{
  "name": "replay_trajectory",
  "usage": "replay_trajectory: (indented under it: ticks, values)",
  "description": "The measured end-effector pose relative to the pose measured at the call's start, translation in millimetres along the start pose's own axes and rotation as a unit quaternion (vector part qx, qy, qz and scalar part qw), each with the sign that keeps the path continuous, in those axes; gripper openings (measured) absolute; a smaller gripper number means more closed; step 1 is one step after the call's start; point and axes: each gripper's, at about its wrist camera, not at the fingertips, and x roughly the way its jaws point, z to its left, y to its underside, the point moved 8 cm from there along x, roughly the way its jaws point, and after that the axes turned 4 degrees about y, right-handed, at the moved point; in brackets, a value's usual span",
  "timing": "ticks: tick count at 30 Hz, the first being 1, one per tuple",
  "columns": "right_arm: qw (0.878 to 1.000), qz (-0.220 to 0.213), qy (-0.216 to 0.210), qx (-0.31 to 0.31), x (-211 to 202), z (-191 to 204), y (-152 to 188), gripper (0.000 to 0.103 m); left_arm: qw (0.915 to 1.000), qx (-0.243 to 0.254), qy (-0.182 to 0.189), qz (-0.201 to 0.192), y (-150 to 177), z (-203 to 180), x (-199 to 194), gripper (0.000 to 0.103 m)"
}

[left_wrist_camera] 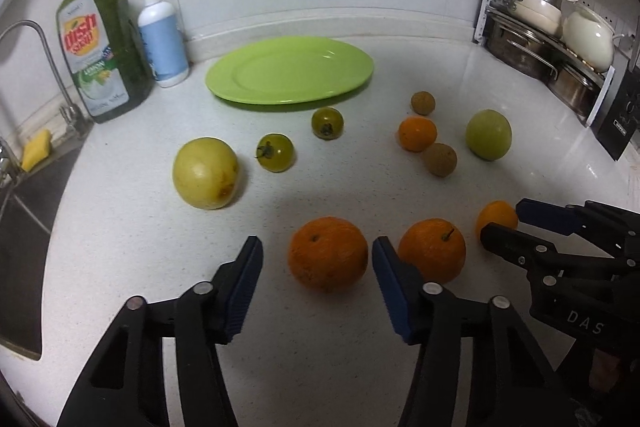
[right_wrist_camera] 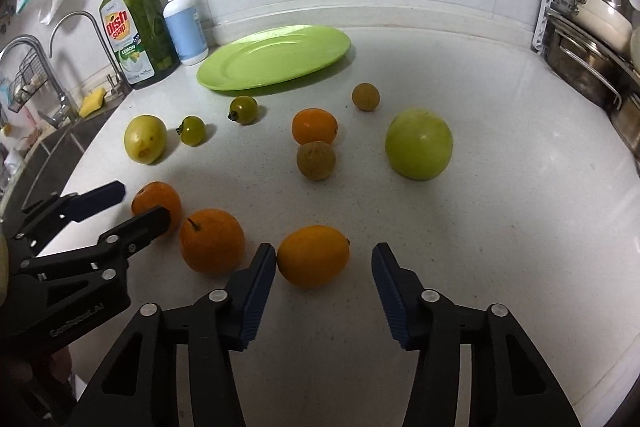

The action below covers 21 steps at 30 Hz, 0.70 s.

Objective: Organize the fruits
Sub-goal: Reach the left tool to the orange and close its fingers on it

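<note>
Fruits lie loose on the white counter in front of an empty green plate point(left_wrist_camera: 288, 69) point(right_wrist_camera: 272, 57). My left gripper point(left_wrist_camera: 318, 259) is open around a large orange point(left_wrist_camera: 328, 253), which also shows in the right wrist view point(right_wrist_camera: 157, 201). My right gripper point(right_wrist_camera: 324, 263) is open around a small orange fruit point(right_wrist_camera: 313, 255), seen in the left wrist view point(left_wrist_camera: 496, 217) between the right gripper's fingers. A stemmed orange point(left_wrist_camera: 432, 251) point(right_wrist_camera: 212, 241) sits between the two. Further back are a yellow apple point(left_wrist_camera: 206, 173), two green tomatoes point(left_wrist_camera: 275, 152) point(left_wrist_camera: 327, 123), a small orange point(left_wrist_camera: 417, 133), two brown longans point(left_wrist_camera: 440, 159) point(left_wrist_camera: 423, 103) and a green apple point(left_wrist_camera: 488, 134) point(right_wrist_camera: 419, 143).
A green dish soap bottle point(left_wrist_camera: 102, 47) and a white pump bottle point(left_wrist_camera: 162, 35) stand at the back left beside the sink point(left_wrist_camera: 24, 223) and tap. A rack of pots and pans point(left_wrist_camera: 548, 35) stands at the back right. A tiled wall closes the back.
</note>
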Motion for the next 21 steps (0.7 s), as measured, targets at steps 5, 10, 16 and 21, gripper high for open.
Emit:
replay_trajectory:
  ticks: [5,10,16,21]
  values:
    - [1.000,0.006,-0.010,-0.012,2,5,-2,0.040,0.9999,0.003,0.010,0.005,-1,-5,4,0.043]
    - [1.000,0.007,-0.012,-0.013,3,4,-4,0.040,0.9999,0.001,0.012,0.005,-3,-3,4,0.042]
    - [1.000,0.002,-0.012,-0.018,2,5,-8,0.040,0.9999,0.000,0.011,0.002,-5,-2,3,0.042]
    - [1.000,-0.004,-0.017,-0.020,0,7,-16,0.040,0.9999,-0.001,0.008,-0.006,-10,2,-3,0.042]
